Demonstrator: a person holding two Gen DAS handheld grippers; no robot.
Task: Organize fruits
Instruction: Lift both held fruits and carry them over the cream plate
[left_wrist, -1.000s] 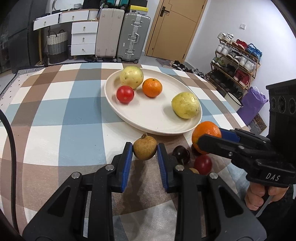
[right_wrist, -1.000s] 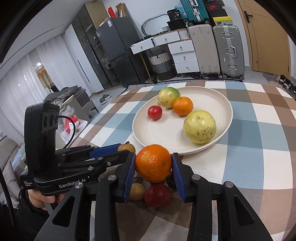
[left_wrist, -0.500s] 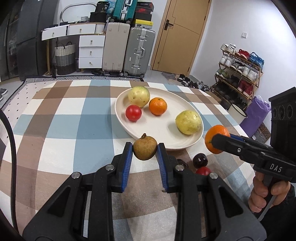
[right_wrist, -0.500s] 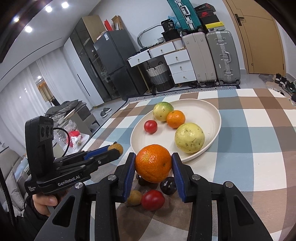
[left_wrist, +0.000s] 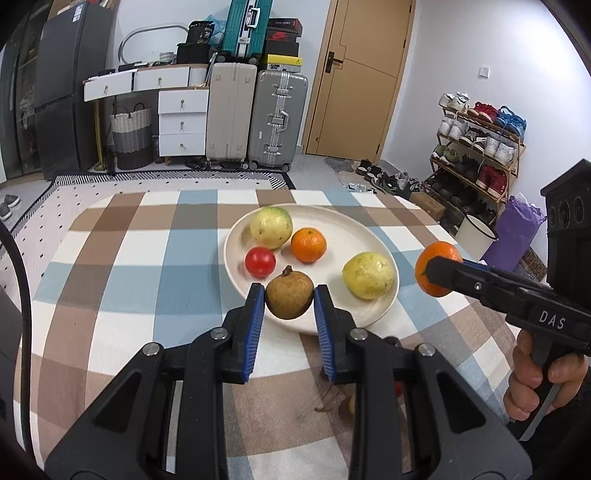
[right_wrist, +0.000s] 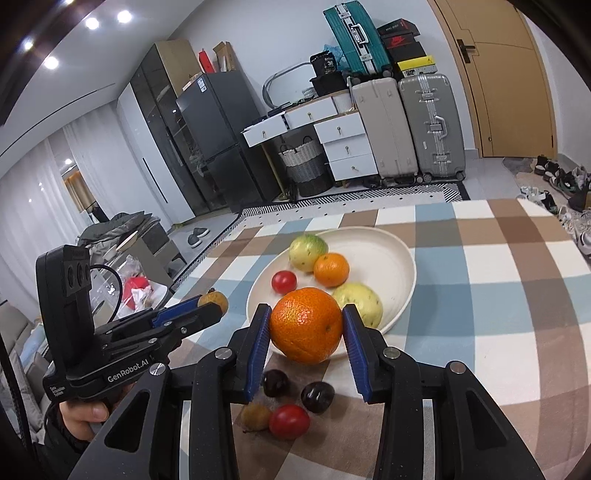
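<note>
My left gripper (left_wrist: 290, 297) is shut on a small brown fruit (left_wrist: 290, 297) and holds it in the air over the near rim of the cream plate (left_wrist: 354, 225). My right gripper (right_wrist: 306, 325) is shut on a large orange (right_wrist: 306, 325), raised above the table near the plate (right_wrist: 391, 254). On the plate lie a red tomato (left_wrist: 260, 262), a small orange (left_wrist: 308, 244) and two yellow-green fruits (left_wrist: 270, 227) (left_wrist: 368, 275). The right gripper with its orange also shows in the left wrist view (left_wrist: 428, 271).
On the checked tablecloth (right_wrist: 498, 295) below my right gripper lie two dark plums (right_wrist: 275, 383) (right_wrist: 317, 397), a red tomato (right_wrist: 289, 421) and a small brown fruit (right_wrist: 255, 416). Suitcases, drawers and a shoe rack (left_wrist: 480, 147) stand beyond the table.
Both grippers have risen higher above the table with their fruits and tilted toward the plate. The loose fruits on the cloth now lie further below them.
</note>
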